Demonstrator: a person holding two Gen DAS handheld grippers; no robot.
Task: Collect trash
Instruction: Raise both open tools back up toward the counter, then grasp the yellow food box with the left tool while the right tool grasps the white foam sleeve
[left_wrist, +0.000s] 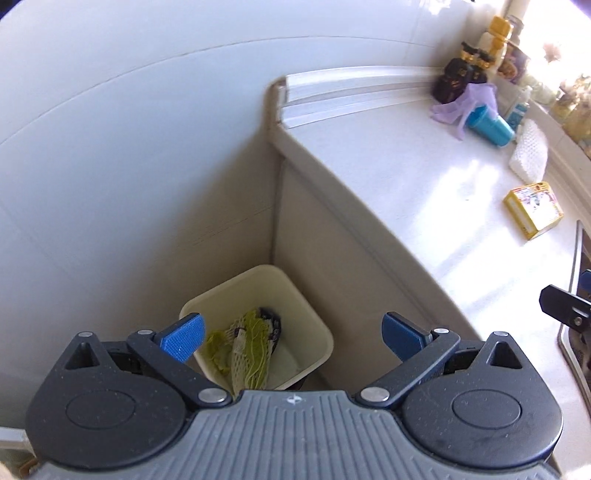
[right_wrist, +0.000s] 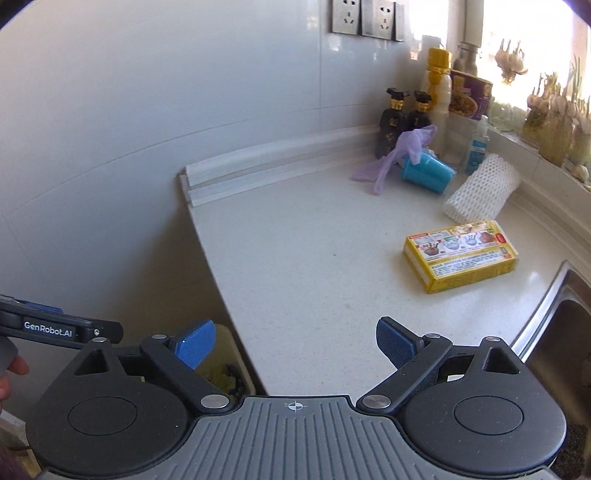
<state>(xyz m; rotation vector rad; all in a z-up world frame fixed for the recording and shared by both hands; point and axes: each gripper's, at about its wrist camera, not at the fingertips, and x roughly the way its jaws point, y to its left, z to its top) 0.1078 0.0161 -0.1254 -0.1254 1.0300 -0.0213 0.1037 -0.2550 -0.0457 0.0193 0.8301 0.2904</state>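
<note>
A cream trash bin (left_wrist: 317, 325) stands on the floor in the corner beside the counter, with green and white netting trash (left_wrist: 247, 343) inside. My left gripper (left_wrist: 291, 334) is open and empty, high above the bin. My right gripper (right_wrist: 295, 343) is open and empty over the counter's near edge. On the counter lie a yellow box (right_wrist: 460, 254) (left_wrist: 533, 208), a white foam net sleeve (right_wrist: 480, 188) (left_wrist: 530, 155), a tipped blue cup (right_wrist: 428, 171) (left_wrist: 489, 125) and a purple plastic glove (right_wrist: 395, 155) (left_wrist: 461, 101). The bin's rim (right_wrist: 231, 347) shows in the right wrist view.
Dark bottles (right_wrist: 402, 118), a yellow-capped bottle (right_wrist: 439, 81), a sanitizer bottle (right_wrist: 478, 144) and a food box (right_wrist: 471, 94) stand at the counter's back by the wall. A steel sink (right_wrist: 554, 325) is at the right. Garlic bulbs (right_wrist: 554, 107) line the windowsill. The left gripper's body (right_wrist: 55, 326) shows at the left.
</note>
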